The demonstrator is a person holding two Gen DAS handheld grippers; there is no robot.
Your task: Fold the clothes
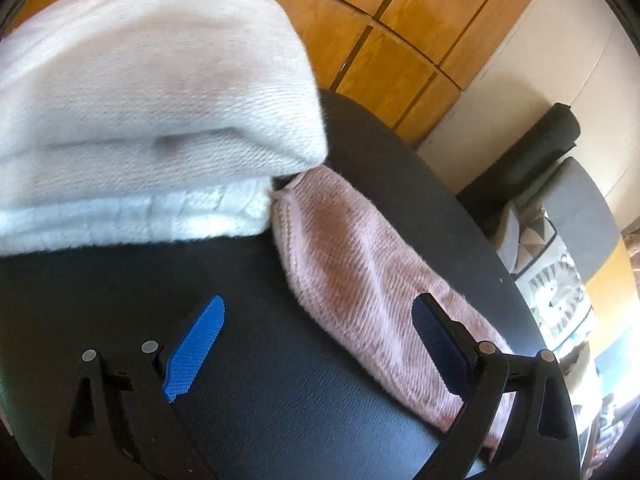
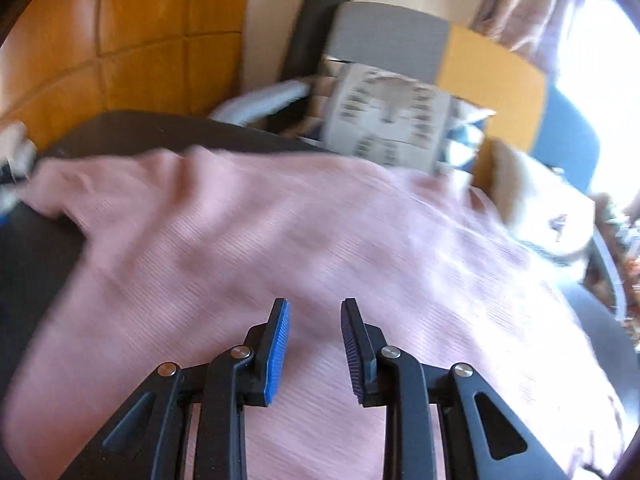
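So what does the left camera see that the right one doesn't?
Only the left wrist view shows the folded white knit and the left gripper, open over the bare black table. Only the right wrist view shows the right gripper, open above the spread-out garment. Both show the pink sweater.

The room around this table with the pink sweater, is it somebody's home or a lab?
Most likely a home living room. Behind the dark table where the pink sweater lies are wooden cabinet doors, a patterned cushion on a seat, and a curtain by a bright window.
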